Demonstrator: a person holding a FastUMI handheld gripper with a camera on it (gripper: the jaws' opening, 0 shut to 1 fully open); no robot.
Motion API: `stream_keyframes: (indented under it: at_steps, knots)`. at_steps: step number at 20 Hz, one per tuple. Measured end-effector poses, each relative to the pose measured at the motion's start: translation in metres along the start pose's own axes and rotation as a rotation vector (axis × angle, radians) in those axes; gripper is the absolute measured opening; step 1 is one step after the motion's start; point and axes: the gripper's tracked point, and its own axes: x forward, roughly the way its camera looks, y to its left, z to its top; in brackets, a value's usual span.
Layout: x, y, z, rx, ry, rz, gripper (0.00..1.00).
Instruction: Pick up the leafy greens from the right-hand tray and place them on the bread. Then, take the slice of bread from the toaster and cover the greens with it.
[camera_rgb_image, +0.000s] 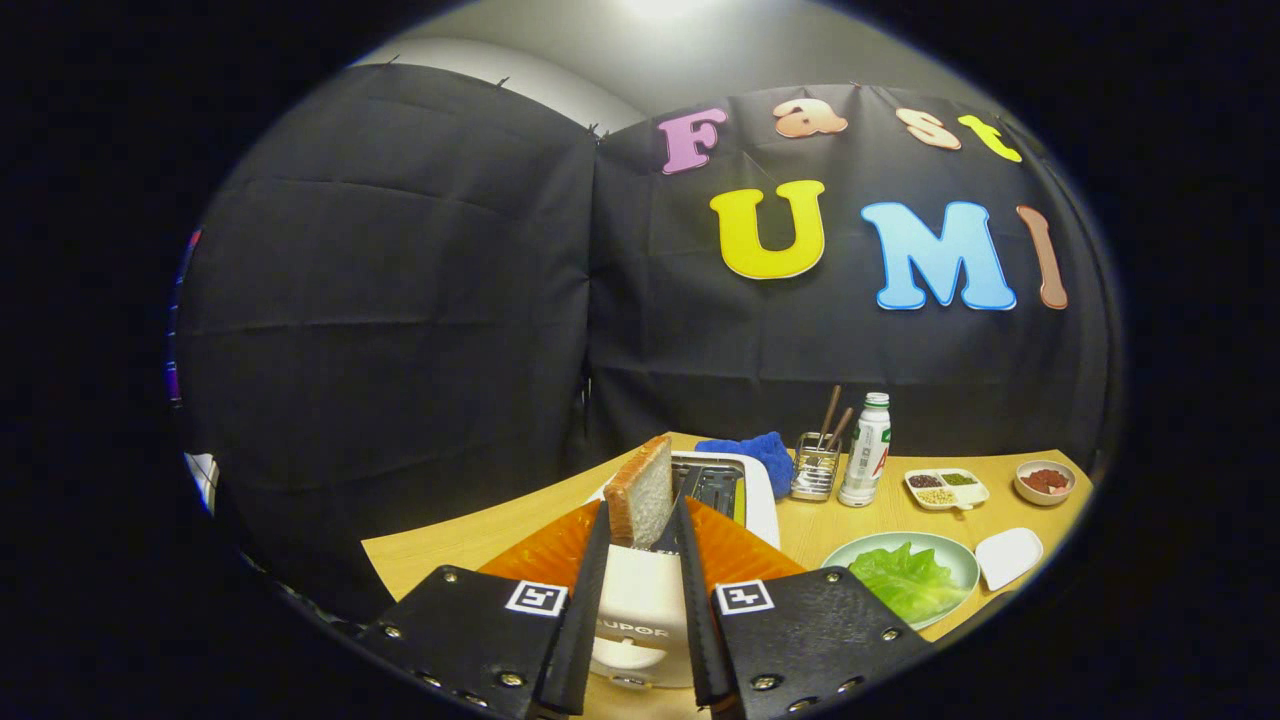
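A slice of bread (641, 485) stands on edge between my fingers, tilted a little, just over the white toaster (640, 605). My gripper (642, 512) is shut on the slice's lower part, one finger pressing each face. The toaster's open slots (715, 487) show right behind the slice. Leafy greens (908, 580) lie on a pale green plate (958, 555) to the right of the fingers; whatever is under the leaves is hidden.
An orange mat (540, 550) lies under the toaster. Beyond it are a blue cloth (752, 447), a wire utensil holder (815, 468), a bottle (866, 450), a divided dish (946, 488) and a small bowl (1044, 481). A white dish (1008, 556) sits beside the plate.
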Motion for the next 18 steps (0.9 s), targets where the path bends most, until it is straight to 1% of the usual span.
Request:
stream_keyframes:
  at_steps: [5, 8, 9, 11, 13, 14, 18]
  knots:
    - [0.021, 0.009, 0.000, -0.002, -0.021, -0.018, 0.40]
    - [0.025, 0.003, 0.001, 0.002, -0.009, -0.059, 0.40]
    - [0.031, 0.005, -0.007, 0.013, 0.004, -0.057, 0.25]
    - [0.035, 0.005, -0.007, 0.018, 0.017, -0.060, 0.15]
    - [0.036, 0.002, -0.008, 0.029, 0.016, -0.074, 0.15]
    - [0.034, 0.000, -0.007, 0.034, 0.020, -0.071, 0.05]
    - [0.035, 0.000, -0.004, 0.052, 0.016, -0.058, 0.05]
